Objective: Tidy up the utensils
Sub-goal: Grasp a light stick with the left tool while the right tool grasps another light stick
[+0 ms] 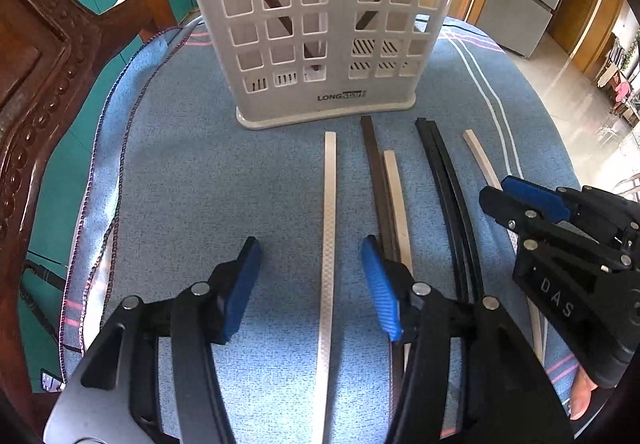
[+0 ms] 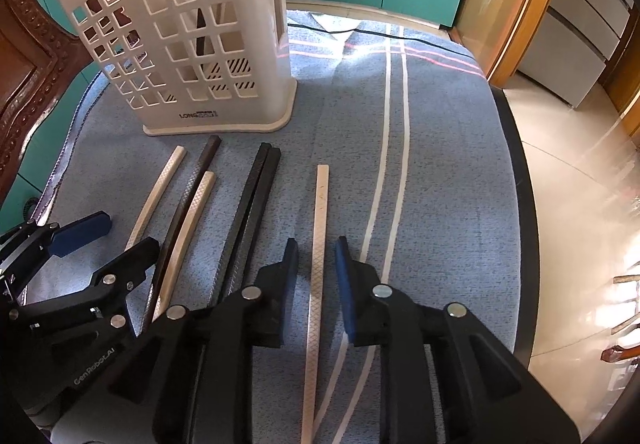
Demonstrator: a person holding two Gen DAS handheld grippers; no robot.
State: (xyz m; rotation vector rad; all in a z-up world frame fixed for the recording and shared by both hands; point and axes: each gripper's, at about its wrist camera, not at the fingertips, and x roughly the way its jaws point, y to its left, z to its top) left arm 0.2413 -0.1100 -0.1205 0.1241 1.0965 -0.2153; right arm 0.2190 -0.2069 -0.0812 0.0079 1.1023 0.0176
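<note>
Left gripper point(image 1: 310, 284) jaws apart w/ a pale chopstick point(image 1: 329, 244) lying between, untouched; right gripper point(image 2: 317, 276) likewise straddles another pale stick point(image 2: 319, 244); white caddy point(image 1: 320, 24) behind.

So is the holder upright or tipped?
Upright: the holder stands on its base on the blue cloth, with dark chopsticks leaning inside.
</note>
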